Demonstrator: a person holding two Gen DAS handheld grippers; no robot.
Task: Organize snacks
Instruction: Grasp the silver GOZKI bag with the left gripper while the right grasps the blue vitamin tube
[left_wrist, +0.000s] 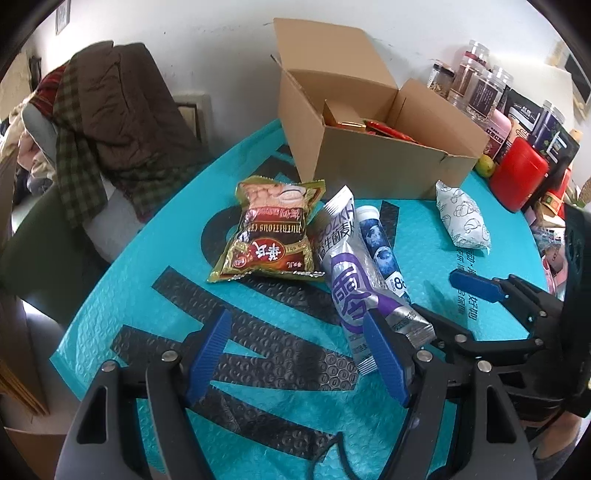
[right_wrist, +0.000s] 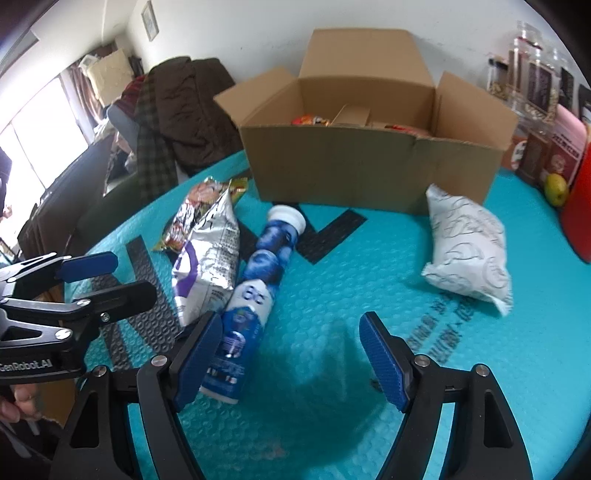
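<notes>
An open cardboard box (left_wrist: 380, 162) (right_wrist: 369, 162) with snacks inside stands at the back of the teal bubble-wrap mat (left_wrist: 155, 295). In front of it lie a gold-red cereal bag (left_wrist: 269, 236) (right_wrist: 192, 206), a silver-purple packet (left_wrist: 351, 273) (right_wrist: 208, 258), a blue tube with a white cap (left_wrist: 380, 247) (right_wrist: 255, 280) and a white pouch (left_wrist: 461, 218) (right_wrist: 469, 251). My left gripper (left_wrist: 299, 358) is open and empty, its right finger beside the silver packet's near end. My right gripper (right_wrist: 291, 362) is open and empty, its left finger beside the tube's base.
Jars, packets and a red container (left_wrist: 517, 173) crowd the right edge, with a green fruit (right_wrist: 556, 188) beside them. A chair draped with brown and checked clothes (left_wrist: 110, 122) stands left of the table.
</notes>
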